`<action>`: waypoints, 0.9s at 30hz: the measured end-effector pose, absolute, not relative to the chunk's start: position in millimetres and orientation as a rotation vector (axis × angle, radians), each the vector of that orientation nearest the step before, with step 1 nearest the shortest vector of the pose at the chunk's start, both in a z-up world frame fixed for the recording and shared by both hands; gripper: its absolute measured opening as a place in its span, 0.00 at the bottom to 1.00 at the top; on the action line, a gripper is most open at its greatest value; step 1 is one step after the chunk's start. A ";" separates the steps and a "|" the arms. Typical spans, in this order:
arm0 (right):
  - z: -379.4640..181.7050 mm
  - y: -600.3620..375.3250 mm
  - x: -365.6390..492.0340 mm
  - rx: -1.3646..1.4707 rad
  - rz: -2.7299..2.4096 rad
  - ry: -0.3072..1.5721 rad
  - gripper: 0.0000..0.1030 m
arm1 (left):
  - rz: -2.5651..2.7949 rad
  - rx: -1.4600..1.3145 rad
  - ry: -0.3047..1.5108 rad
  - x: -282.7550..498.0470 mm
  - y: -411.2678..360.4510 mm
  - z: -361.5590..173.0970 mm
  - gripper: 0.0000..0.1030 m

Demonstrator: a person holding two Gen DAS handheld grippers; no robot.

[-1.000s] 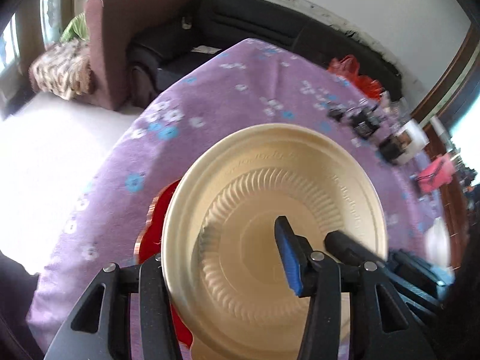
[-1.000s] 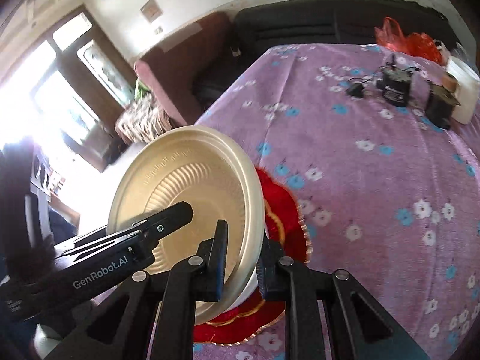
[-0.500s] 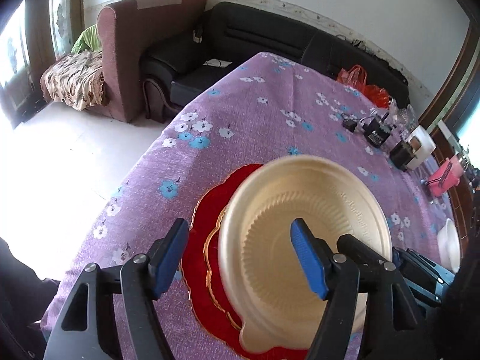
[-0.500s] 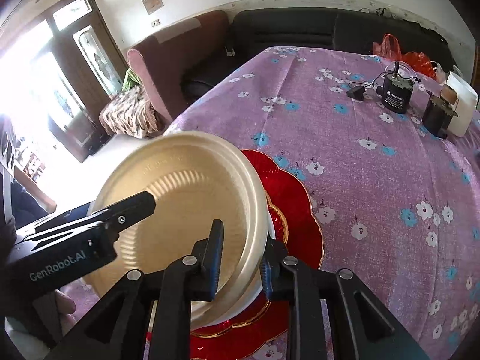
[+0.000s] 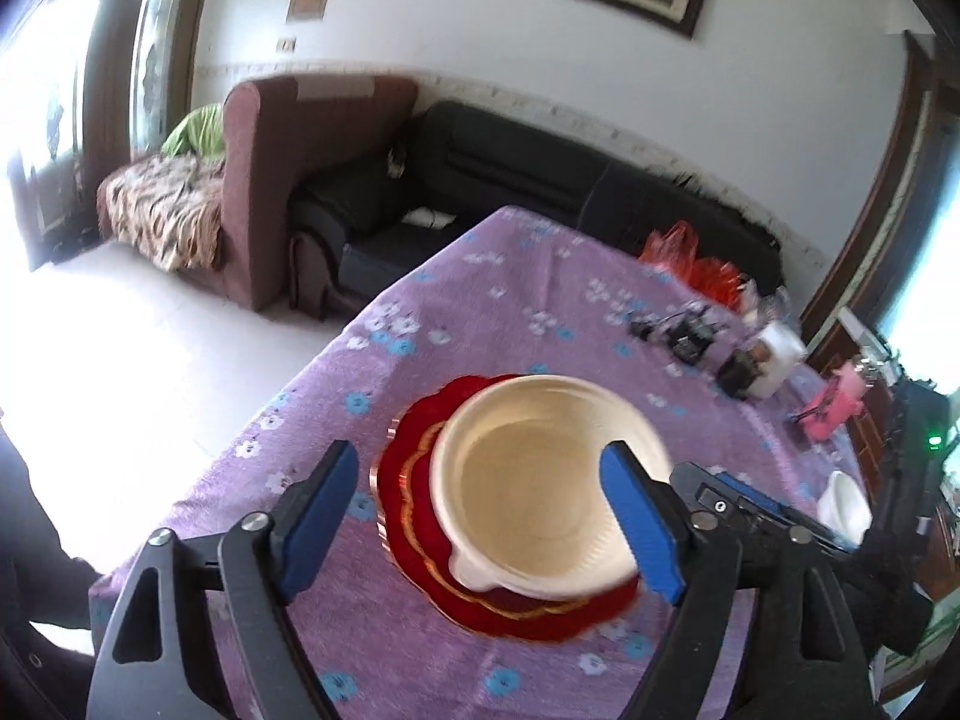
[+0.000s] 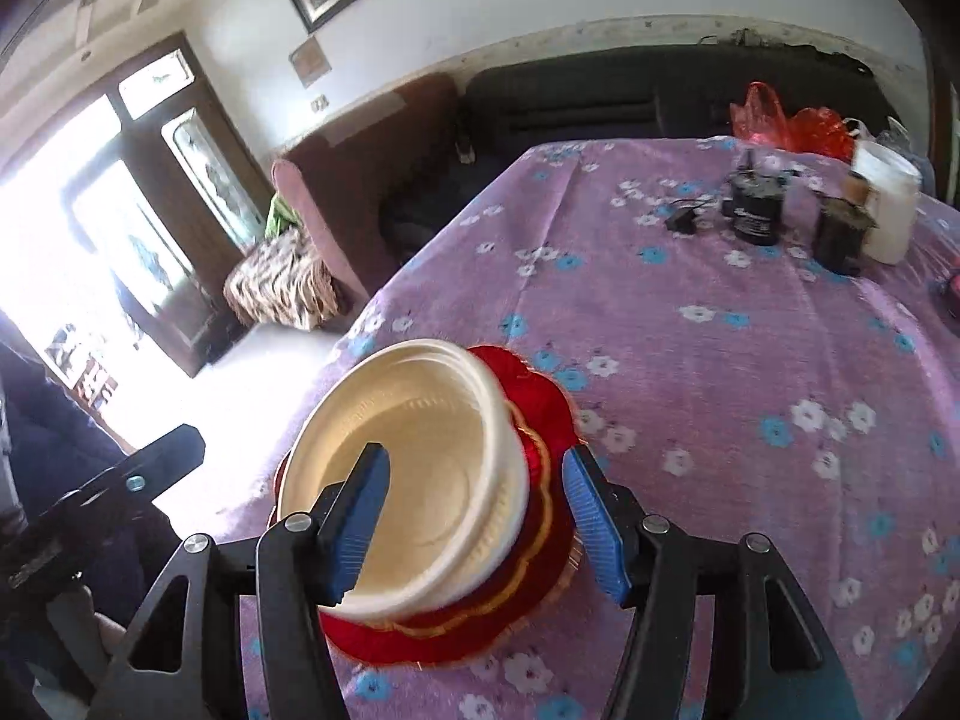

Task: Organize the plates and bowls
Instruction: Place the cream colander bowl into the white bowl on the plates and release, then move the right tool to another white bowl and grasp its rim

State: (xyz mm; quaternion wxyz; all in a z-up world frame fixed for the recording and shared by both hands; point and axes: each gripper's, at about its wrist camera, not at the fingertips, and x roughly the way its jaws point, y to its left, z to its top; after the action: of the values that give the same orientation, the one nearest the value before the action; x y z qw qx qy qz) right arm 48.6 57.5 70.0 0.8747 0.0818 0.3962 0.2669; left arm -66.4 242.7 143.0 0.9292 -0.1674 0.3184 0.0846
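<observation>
A cream plate [image 5: 540, 492] lies on top of a white bowl, which sits on a red scalloped plate [image 5: 414, 498] with a gold rim on the purple flowered tablecloth. The stack also shows in the right wrist view, with the cream plate [image 6: 420, 468] above the red plate [image 6: 540, 420]. My left gripper [image 5: 480, 516] is open and empty, held above and back from the stack. My right gripper [image 6: 474, 516] is open and empty just above the stack's near side. A small white bowl [image 5: 846, 510] sits at the table's right edge.
Black chargers [image 6: 756, 210], a white jar [image 6: 888, 210] and a red plastic bag [image 6: 792, 120] stand at the far end of the table. A pink object [image 5: 834, 408] lies at the right. A sofa and armchair stand beyond. The table's left edge drops to the floor.
Both grippers let go of the cream plate, opened wide and pulled back. The plate went from tilted in the grippers to lying flat on the white bowl over the red plate.
</observation>
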 end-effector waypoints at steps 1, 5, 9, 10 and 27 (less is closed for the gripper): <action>70.0 49.3 44.0 0.185 0.548 0.817 0.65 | 0.170 -0.337 0.637 -72.0 236.8 144.8 0.82; 59.9 13.6 26.4 0.220 0.483 0.791 0.67 | 0.172 -0.273 0.586 -91.5 197.8 148.1 0.83; 43.2 -14.9 18.0 0.195 0.402 0.774 0.67 | 0.208 -0.212 0.536 -102.5 161.4 142.3 0.84; 39.0 -22.0 16.2 0.181 0.379 0.762 0.67 | 0.204 -0.189 0.542 -102.8 149.3 139.4 0.84; 6.2 -65.8 18.5 0.152 0.277 0.742 0.68 | 0.160 -0.025 0.568 -94.6 46.9 124.8 0.84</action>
State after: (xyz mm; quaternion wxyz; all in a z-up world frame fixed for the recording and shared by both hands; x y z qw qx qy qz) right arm 18.5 -65.8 6.2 0.9199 0.0739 0.3608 0.1347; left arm -94.6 46.9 124.8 0.9568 -0.0122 0.2797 0.0788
